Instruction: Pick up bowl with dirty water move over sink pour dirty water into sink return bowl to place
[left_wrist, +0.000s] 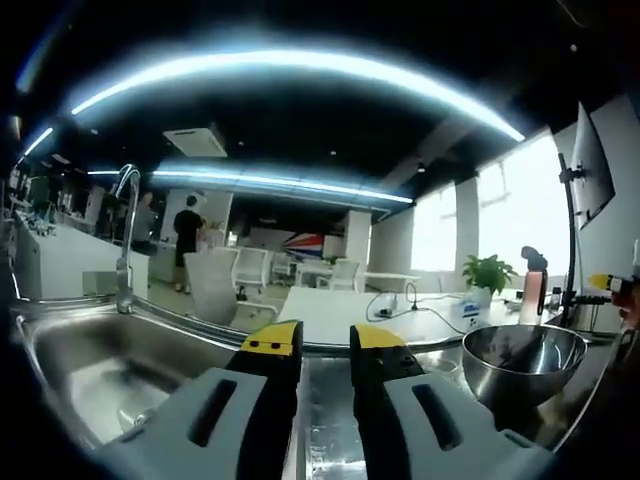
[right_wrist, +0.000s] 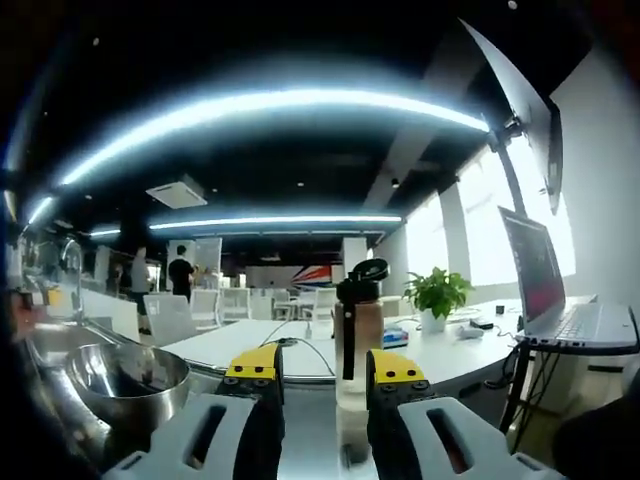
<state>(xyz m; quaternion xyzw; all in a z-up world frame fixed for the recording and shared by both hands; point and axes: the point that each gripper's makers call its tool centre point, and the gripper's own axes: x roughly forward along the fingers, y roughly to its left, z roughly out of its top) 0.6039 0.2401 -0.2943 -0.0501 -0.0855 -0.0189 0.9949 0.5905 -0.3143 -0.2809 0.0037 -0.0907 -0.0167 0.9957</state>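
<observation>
A shiny steel bowl (left_wrist: 520, 362) stands on the steel counter to the right of my left gripper (left_wrist: 325, 338); what it holds is hard to see. The steel sink (left_wrist: 95, 365) with its tall tap (left_wrist: 125, 235) lies to the left of that gripper. In the right gripper view the same bowl (right_wrist: 125, 382) sits to the left of my right gripper (right_wrist: 322, 365). Both grippers stand open with a gap between their yellow-tipped jaws and nothing held. Neither touches the bowl.
A dark bottle with a flip lid (right_wrist: 358, 325) stands just beyond the right gripper. A potted plant (right_wrist: 437, 296), a laptop (right_wrist: 560, 300) and a monitor on a pole (left_wrist: 590, 170) are at the right. White tables, chairs and a standing person (left_wrist: 187, 240) fill the room behind.
</observation>
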